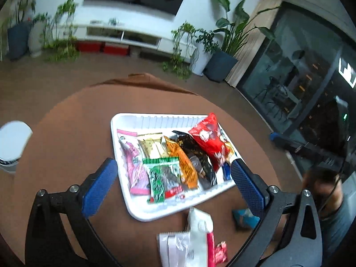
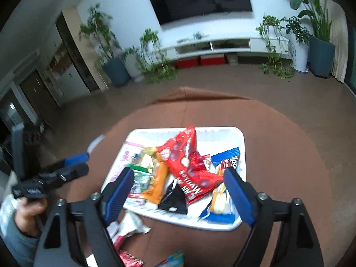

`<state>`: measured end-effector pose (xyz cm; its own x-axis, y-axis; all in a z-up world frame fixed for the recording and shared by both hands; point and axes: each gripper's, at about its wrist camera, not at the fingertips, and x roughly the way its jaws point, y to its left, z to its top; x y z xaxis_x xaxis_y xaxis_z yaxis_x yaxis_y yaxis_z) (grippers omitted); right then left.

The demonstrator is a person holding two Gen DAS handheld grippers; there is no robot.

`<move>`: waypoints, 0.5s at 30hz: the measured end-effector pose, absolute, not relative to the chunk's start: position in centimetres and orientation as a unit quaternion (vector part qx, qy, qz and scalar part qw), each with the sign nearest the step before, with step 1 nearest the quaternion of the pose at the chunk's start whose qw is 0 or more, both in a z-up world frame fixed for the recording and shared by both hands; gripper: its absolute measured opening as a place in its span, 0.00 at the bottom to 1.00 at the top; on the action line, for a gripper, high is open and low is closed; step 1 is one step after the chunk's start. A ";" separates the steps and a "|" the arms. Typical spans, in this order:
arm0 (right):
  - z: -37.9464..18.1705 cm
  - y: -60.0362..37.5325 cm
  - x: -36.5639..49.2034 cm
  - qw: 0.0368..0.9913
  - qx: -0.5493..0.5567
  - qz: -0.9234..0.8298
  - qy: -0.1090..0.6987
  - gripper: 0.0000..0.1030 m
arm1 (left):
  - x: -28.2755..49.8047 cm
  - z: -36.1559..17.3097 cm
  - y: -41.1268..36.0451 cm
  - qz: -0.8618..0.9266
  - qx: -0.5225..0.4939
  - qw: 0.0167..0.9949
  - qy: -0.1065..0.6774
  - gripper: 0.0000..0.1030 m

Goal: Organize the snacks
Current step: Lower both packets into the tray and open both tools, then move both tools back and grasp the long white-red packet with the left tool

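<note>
- Left gripper (image 1: 173, 175): blue pads spread wide, nothing held, hanging over the near end of the tray (image 1: 155, 209).
- Right gripper (image 2: 178, 189): also wide open and empty, hovering over the tray's near edge; the left gripper shows off to its left, gripped by a hand (image 2: 29, 211).
- Tray sits on the round brown table (image 1: 66, 133), packed with snacks side by side: pink pack (image 1: 133, 166), green pack (image 1: 160, 178), orange pack (image 1: 184, 166), black pack (image 1: 198, 158), red bag (image 1: 209, 142) propped on top, blue pack (image 2: 227, 158) at the right.
- Loose stuff still on the table just in front of the tray: white wrapper (image 1: 198, 231), small red pack (image 1: 220, 253), teal pack (image 1: 244, 219).
</note>
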<state>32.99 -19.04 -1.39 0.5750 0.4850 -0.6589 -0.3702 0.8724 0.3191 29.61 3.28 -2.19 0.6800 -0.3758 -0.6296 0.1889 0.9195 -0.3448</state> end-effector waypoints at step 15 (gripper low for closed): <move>-3.2 -24.1 17.6 0.905 0.115 0.224 0.342 0.88 | 17.1 -6.1 0.2 -0.140 -0.098 0.886 0.430 1.00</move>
